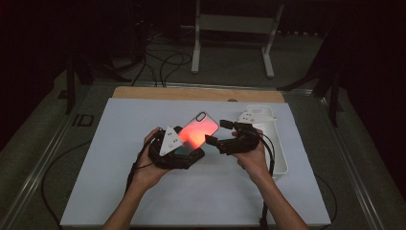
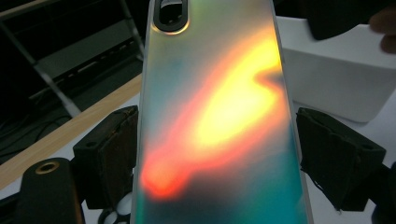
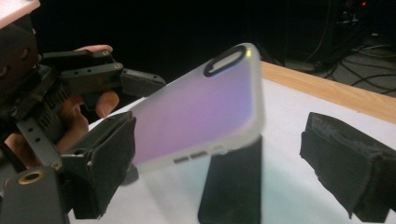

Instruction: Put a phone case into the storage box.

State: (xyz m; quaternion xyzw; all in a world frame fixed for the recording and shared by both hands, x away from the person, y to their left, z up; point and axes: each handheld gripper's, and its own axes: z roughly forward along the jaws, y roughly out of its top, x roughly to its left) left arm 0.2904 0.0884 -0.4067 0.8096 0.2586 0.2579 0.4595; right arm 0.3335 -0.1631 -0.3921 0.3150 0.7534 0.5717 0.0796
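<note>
Mid-table, raised off the white mat point(image 1: 143, 201), sits a phone case point(image 1: 198, 129) with an iridescent back, glowing orange-red from above, tilted with its camera cutout point(image 2: 171, 14) at the far, upper end. It looks thin and light, probably a flexible shell with a glossy back, so likely slippery on the face and easy to bow if squeezed mid-span; best hold is across the side rims near one end. Left gripper point(image 1: 179, 155) has the case's lower end between its jaws, one pad point(image 2: 109, 154) at the left rim and the other just off the right rim with a sliver of gap; cannot tell if it is truly pinching, but the case does seem carried there. Right gripper point(image 1: 218, 132) is spread wide, jaws flanking the case's edge without touching it; a dark slab, maybe a phone point(image 3: 231, 186), stands below the case. Left gripper view gives the colour wash on the back and the white tray point(image 2: 345, 79) behind; right gripper view instead shows the frosted bottom rim with port cutouts point(image 3: 198, 156) and the left hand point(image 3: 77, 119) behind. High view places the tray at the mat's right side, with wooden table edge point(image 1: 191, 93) beyond.
</note>
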